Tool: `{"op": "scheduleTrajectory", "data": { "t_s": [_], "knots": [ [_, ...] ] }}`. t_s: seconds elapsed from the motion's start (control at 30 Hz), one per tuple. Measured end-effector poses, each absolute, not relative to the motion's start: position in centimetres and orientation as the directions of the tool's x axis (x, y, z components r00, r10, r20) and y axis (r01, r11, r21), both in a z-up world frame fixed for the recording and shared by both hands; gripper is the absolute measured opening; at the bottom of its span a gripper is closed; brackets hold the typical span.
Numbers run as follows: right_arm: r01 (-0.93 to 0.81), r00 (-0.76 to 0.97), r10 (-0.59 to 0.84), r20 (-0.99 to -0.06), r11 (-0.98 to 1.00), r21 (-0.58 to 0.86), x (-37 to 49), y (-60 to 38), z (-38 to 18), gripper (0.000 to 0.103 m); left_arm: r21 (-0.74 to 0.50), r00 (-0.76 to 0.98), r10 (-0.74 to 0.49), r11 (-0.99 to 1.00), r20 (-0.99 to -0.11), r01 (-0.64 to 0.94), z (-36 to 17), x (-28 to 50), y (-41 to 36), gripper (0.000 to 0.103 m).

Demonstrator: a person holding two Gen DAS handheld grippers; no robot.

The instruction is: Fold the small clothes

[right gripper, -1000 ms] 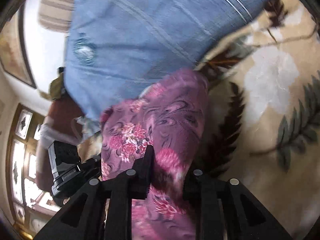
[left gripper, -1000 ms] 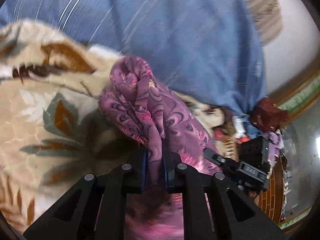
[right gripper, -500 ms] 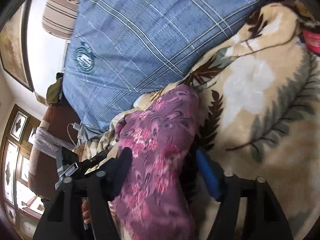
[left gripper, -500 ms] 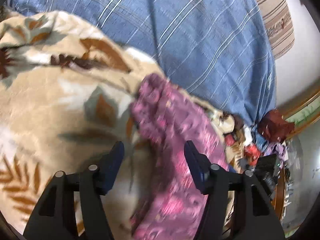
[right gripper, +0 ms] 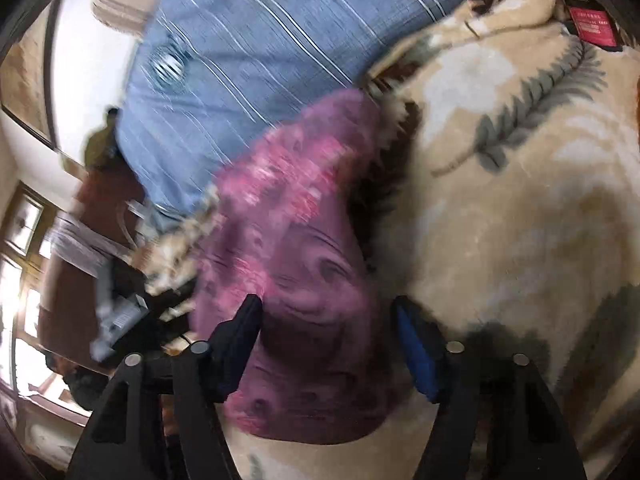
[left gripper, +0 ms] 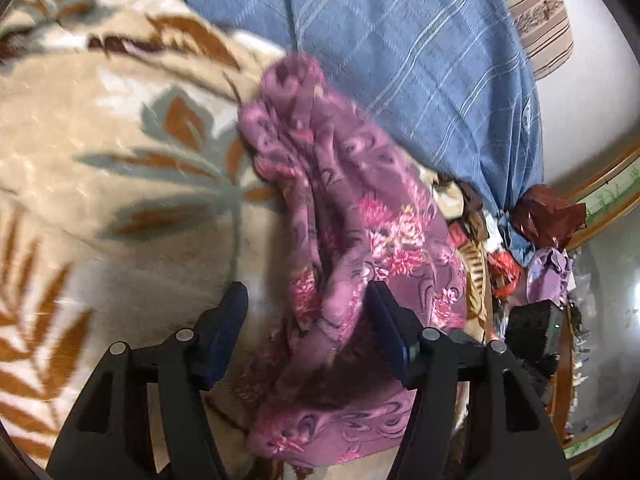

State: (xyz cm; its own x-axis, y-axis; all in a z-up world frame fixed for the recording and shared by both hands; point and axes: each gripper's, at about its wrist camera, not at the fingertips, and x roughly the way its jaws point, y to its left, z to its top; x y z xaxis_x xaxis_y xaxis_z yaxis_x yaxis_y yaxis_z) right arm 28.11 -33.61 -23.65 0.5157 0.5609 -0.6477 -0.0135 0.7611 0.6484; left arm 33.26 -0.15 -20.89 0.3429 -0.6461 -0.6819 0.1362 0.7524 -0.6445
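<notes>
I see one garment (left gripper: 352, 216), a purple cloth printed with pink flowers and dark swirls. It lies bunched in a long, rumpled heap on the blanket (left gripper: 100, 184), its far end rolled into a knob close to the blue cloth (left gripper: 420, 60). In the right view the garment (right gripper: 296, 248) is blurred, so its pattern reads only as pink streaks on purple.

My left gripper (left gripper: 306, 320) is spread wide; its near end of the garment sits between the jaws, the right pad just at the cloth, the left one apart from it over bare blanket. My right gripper (right gripper: 328, 332) is also wide, with the garment's near end filling the gap between the two blue pads; I cannot tell whether either pad touches it.

There is one blanket (right gripper: 520, 208), beige with brown and grey leaves, and one blue cloth (right gripper: 260, 40) with pale stripes rising behind it. Past the garment in the left view lies a heap of mixed clothes (left gripper: 532, 248), too jumbled to count.
</notes>
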Motion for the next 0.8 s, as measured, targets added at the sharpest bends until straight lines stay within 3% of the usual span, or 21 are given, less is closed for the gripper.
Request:
{"op": "scheduleTrajectory", "data": {
  "t_s": [0.1, 0.17, 0.27, 0.4, 0.5, 0.57, 0.6, 0.7, 0.8],
  "knots": [
    [-0.043, 0.499, 0.578, -0.646, 0.76, 0.648, 28.1, -33.2, -23.4, 0.045, -0.604, 0.337, -0.619, 0.78, -0.709, 0.162, -20.5, 33.2, -0.7, 0.057],
    [-0.051, 0.494, 0.565, -0.661, 0.777, 0.627, 27.8, -32.5, -23.1, 0.032, -0.607, 0.311, -0.632, 0.773, -0.71, 0.185, -20.2, 32.9, -1.5, 0.021],
    [-0.058, 0.515, 0.528, -0.675, 0.807, 0.587, 27.5, -31.6, -22.4, 0.023, -0.613, 0.328, -0.638, 0.767, -0.697, 0.189, -19.2, 32.1, -1.4, 0.011],
    [-0.077, 0.565, 0.55, -0.615, 0.777, 0.624, 25.9, -32.2, -19.1, 0.018, -0.645, 0.341, -0.679, 0.73, -0.65, 0.224, -15.6, 30.7, -0.4, 0.01],
    [-0.069, 0.549, 0.549, -0.63, 0.781, 0.62, 25.6, -31.7, -19.0, 0.018, -0.584, 0.276, -0.619, 0.785, -0.735, 0.205, -16.5, 30.9, -0.7, 0.01],
    [-0.034, 0.474, 0.515, -0.714, 0.821, 0.57, 26.5, -30.6, -21.9, 0.018, -0.518, 0.205, -0.541, 0.841, -0.816, 0.157, -19.1, 31.5, -1.1, 0.011],
    [-0.024, 0.437, 0.48, -0.76, 0.851, 0.524, 26.9, -30.0, -23.2, 0.019, -0.524, 0.169, -0.539, 0.842, -0.825, 0.126, -20.4, 31.8, -0.7, 0.011],
    [-0.059, 0.457, 0.482, -0.747, 0.855, 0.515, 26.6, -30.1, -22.0, 0.021, -0.556, 0.161, -0.564, 0.825, -0.81, 0.099, -19.8, 32.1, 0.2, 0.011],
    [-0.057, 0.463, 0.486, -0.741, 0.851, 0.522, 26.2, -30.1, -22.2, 0.025, -0.49, 0.187, -0.503, 0.864, -0.844, 0.114, -19.2, 31.9, 0.3, 0.011]
  ]
}}
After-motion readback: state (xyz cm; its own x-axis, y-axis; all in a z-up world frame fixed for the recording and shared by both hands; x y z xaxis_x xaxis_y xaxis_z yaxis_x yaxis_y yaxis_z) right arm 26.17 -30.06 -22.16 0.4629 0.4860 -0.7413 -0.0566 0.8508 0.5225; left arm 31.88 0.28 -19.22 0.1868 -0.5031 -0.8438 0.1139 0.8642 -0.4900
